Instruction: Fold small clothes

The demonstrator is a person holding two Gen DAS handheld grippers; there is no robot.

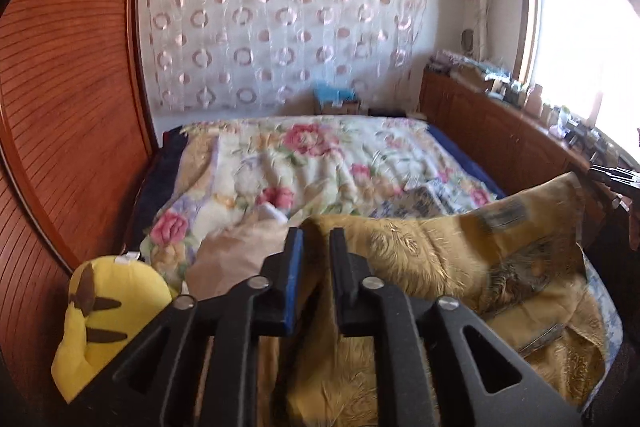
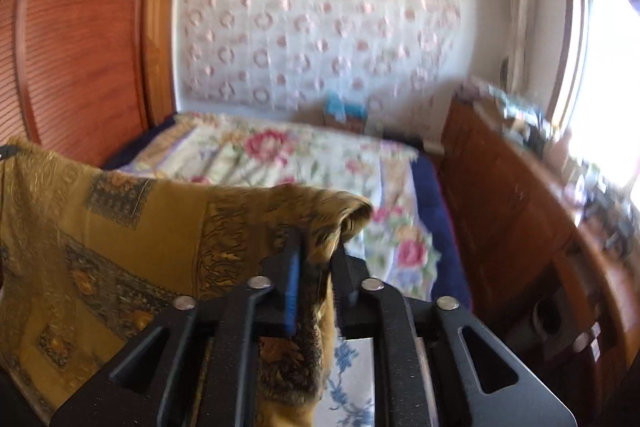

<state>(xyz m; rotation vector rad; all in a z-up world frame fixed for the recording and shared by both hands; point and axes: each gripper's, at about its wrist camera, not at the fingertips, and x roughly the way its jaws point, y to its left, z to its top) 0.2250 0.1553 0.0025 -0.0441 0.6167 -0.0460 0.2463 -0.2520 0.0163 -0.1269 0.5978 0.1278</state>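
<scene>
A mustard-gold patterned cloth (image 1: 440,251) hangs stretched between my two grippers above the bed. My left gripper (image 1: 316,233) is shut on one top corner of it; the fabric runs down between the fingers. My right gripper (image 2: 318,237) is shut on the other top corner, with the cloth (image 2: 120,227) spreading away to the left. The right gripper's black tip (image 1: 614,179) shows at the right edge of the left wrist view. A beige garment (image 1: 236,247) lies on the bed below the left gripper.
The bed has a floral quilt (image 1: 320,163) (image 2: 280,155). A yellow plush toy (image 1: 104,315) sits at its near left. A wooden wardrobe (image 1: 72,87) stands on the left. A wooden cabinet (image 2: 520,207) with clutter runs under the window on the right.
</scene>
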